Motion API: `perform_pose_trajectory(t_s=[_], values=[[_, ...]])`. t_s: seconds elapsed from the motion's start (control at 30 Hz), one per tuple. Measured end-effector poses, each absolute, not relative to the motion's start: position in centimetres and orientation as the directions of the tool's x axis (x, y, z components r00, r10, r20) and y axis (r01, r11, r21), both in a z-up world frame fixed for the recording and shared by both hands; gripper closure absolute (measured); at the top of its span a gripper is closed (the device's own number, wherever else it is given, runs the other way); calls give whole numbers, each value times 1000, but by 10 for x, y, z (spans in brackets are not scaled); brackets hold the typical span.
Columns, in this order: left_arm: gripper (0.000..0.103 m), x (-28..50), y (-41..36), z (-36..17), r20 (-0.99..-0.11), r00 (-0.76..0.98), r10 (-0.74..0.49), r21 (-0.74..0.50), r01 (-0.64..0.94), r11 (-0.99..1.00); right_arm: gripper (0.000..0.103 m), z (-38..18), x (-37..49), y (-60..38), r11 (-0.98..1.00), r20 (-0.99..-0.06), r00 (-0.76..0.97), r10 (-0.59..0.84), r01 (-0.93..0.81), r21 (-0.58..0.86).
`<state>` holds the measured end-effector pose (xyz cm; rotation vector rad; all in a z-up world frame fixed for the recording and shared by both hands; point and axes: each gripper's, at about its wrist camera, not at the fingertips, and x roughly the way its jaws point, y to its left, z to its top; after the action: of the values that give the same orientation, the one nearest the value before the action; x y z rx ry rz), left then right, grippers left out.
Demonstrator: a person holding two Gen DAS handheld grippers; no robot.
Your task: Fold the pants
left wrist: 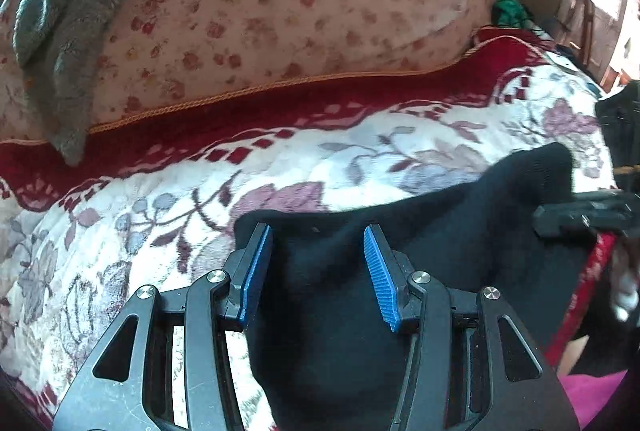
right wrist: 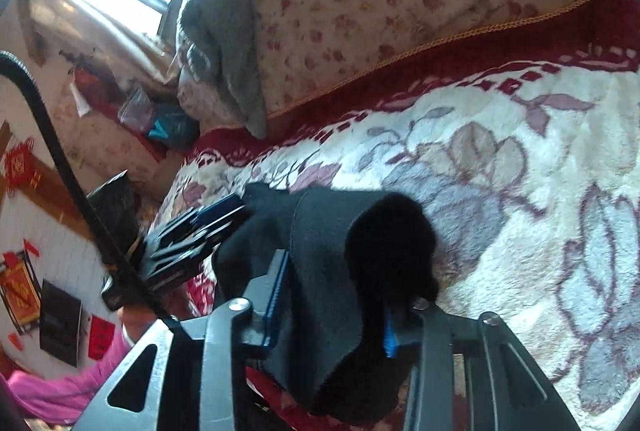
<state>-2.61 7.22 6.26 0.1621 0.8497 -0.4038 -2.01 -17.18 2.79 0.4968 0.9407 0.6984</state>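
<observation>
The black pants (left wrist: 420, 231) lie on the white floral blanket (left wrist: 160, 211) of a bed. In the left wrist view my left gripper (left wrist: 318, 243) is open, its blue pads (left wrist: 256, 271) on either side of the pants' cloth. My right gripper (left wrist: 568, 219) shows at the right edge of that view, at the pants' far end. In the right wrist view my right gripper (right wrist: 332, 295) has a thick bunch of black pants (right wrist: 340, 243) between its jaws, which stand apart around it. My left gripper (right wrist: 212, 227) shows at the left there, at the cloth's edge.
A floral quilt (left wrist: 300, 11) with a grey towel (left wrist: 68, 31) over it is piled at the back of the bed, behind a dark red border (left wrist: 240, 119). A wall with red decorations (right wrist: 20, 167) and clutter stands beyond the bed's edge. A pink sleeve (right wrist: 60, 387) is at the bottom left.
</observation>
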Motion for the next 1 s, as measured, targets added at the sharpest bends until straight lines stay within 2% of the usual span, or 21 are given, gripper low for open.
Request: perform_pose_trajectory(t_s=[0.13, 0.27, 0.43, 0.73, 0.8, 1.0], values=[[54, -18, 76, 53, -760, 614, -214, 20, 352, 936, 73, 32, -11, -146, 702, -590, 380, 712, -384, 600], [54, -14, 86, 45, -760, 618, -199, -4, 301, 954, 74, 45, 0, -123, 728, -617, 391, 682, -444, 523], [53, -16, 87, 42, -743, 634, -214, -36, 282, 959, 74, 34, -7, -143, 806, -677, 443, 588, -388, 447], [51, -16, 103, 45, -731, 618, -289, -191, 221, 956, 74, 28, -26, -166, 826, -685, 461, 564, -312, 469], [51, -20, 107, 50, -732, 617, -288, -205, 204, 957, 74, 40, -31, -170, 831, -673, 488, 555, -289, 476], [51, -39, 115, 62, -728, 628, -275, -217, 170, 961, 74, 85, -48, -159, 865, -631, 592, 502, -344, 366]])
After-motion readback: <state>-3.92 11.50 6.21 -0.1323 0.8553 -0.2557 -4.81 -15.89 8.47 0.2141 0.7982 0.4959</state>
